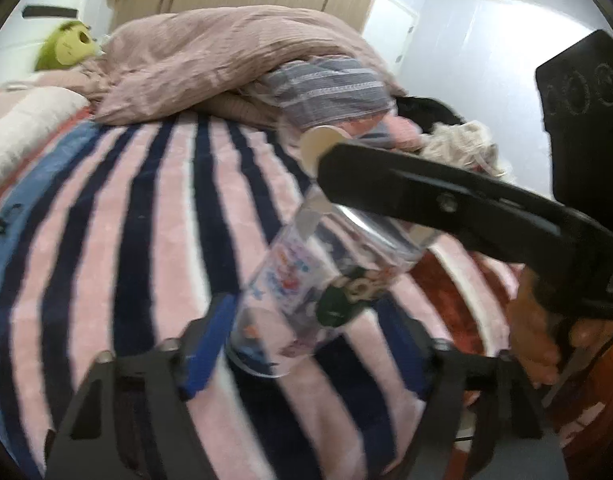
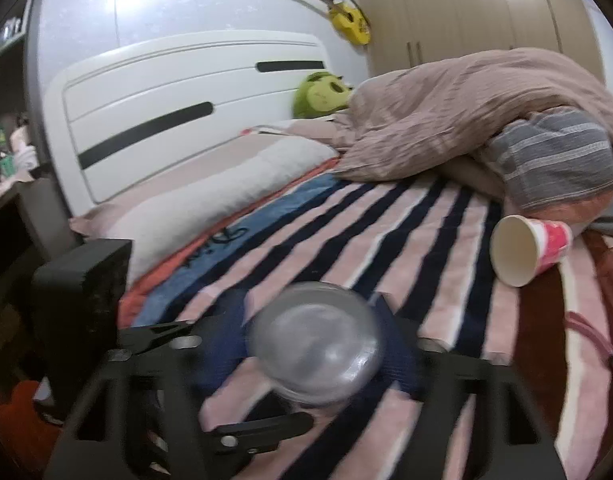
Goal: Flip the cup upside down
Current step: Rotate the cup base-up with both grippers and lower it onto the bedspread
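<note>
A clear plastic cup (image 1: 306, 292) with coloured printed pictures hangs tilted above the striped blanket (image 1: 126, 220). My right gripper (image 1: 370, 216), seen from the left wrist view as a long black arm, is shut on the cup's rim end. In the right wrist view the cup's round clear end (image 2: 316, 346) fills the space between the right fingers, blurred. My left gripper (image 1: 306, 344) is open, with its blue-padded finger (image 1: 206, 344) beside the cup's lower end; I cannot tell if it touches. A paper cup (image 2: 526, 248) lies on its side at the right.
A crumpled pink duvet (image 2: 446, 120) and a grey striped pillow (image 2: 558, 164) lie at the far side of the bed. A white headboard (image 2: 186, 120), a white pillow (image 2: 226, 188) and a green plush toy (image 2: 320, 94) stand at the head end. A wardrobe (image 2: 466, 12) stands behind.
</note>
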{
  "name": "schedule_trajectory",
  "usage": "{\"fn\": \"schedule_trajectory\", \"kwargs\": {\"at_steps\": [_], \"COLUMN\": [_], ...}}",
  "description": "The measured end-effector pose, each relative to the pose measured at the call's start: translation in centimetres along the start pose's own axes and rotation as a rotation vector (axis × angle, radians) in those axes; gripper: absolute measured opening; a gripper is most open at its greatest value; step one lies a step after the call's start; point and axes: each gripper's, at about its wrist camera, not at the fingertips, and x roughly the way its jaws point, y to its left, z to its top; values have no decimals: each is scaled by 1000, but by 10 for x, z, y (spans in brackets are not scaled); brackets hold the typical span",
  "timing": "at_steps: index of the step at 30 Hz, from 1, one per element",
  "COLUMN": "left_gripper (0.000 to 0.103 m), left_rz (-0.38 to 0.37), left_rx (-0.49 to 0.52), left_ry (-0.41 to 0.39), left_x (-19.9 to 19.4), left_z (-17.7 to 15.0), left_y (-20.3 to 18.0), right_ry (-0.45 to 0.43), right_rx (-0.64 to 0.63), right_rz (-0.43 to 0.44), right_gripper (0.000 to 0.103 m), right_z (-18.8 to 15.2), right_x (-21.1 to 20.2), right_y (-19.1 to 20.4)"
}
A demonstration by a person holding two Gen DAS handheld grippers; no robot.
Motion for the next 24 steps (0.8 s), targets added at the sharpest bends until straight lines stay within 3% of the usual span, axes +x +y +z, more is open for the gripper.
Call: {"fn": "schedule_trajectory", "kwargs": {"at_steps": [9, 17, 19, 21, 22, 24], "left_gripper": [62, 62, 67, 72, 74, 78], "left_rz": [-44, -60, -52, -52, -57, -59], "left_rx": [0, -28, -21, -33, -39, -45], "left_ry": [-15, -6, -7, -12, -14, -16], "left_x": [10, 7, 5, 2, 1, -1], "left_z": [10, 7, 8, 9, 10, 10], "left_y": [-15, -7, -7, -5, -4, -3], "right_ry": [4, 19, 22, 18, 11, -1], "right_rx": [-96, -80, -68, -68, -67, -60], "right_rz": [-81, -55, -46, -41, -45, -45], "right_gripper": [54, 55, 55, 62, 74, 78], "right_z": [8, 5, 6, 7, 8, 9], "right_x": [-9, 1, 2, 2, 1, -2], "right_y": [11, 2, 1, 1, 1, -1]}}
